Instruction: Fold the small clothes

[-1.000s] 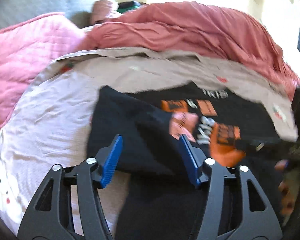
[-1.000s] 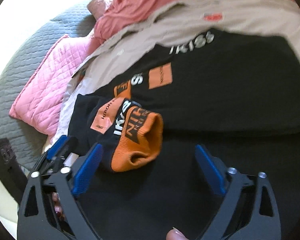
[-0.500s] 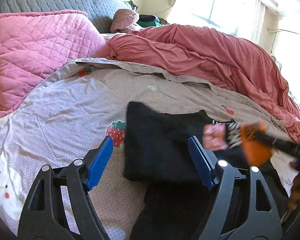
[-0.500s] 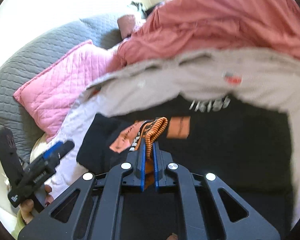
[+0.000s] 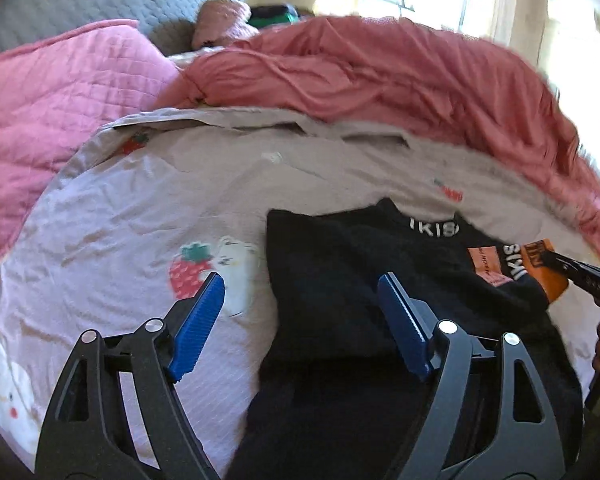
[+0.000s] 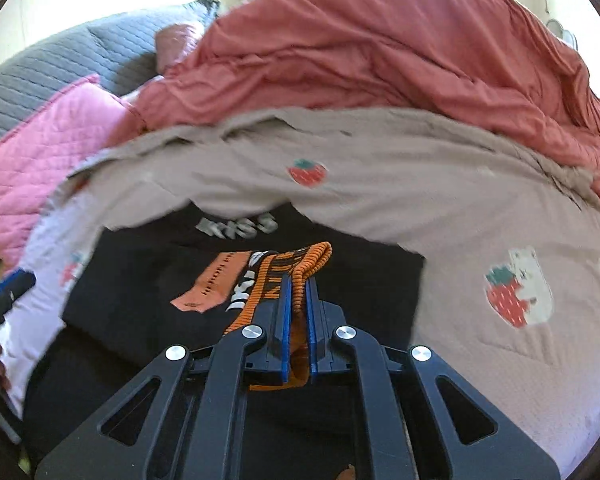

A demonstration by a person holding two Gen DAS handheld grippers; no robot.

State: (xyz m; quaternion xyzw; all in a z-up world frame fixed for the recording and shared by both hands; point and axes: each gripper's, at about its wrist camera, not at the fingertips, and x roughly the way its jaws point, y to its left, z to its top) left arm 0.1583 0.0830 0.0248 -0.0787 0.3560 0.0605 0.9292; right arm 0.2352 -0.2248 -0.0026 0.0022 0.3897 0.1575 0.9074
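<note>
A black sweatshirt with white lettering and orange patches lies on the bed; it also shows in the right wrist view. My right gripper is shut on the orange ribbed cuff of its sleeve, holding it across the body. In the left wrist view that gripper reaches in from the right edge, with the cuff in it. My left gripper is open and empty, hovering over the sweatshirt's left edge.
The bedsheet is pale with strawberry and bear prints. A red duvet is bunched along the far side. A pink quilted pillow lies at the left against a grey headboard.
My right gripper closed on the orange cuff and carried the sleeve to the right, across the sweatshirt. My left gripper stayed open and pulled back to the garment's left edge.
</note>
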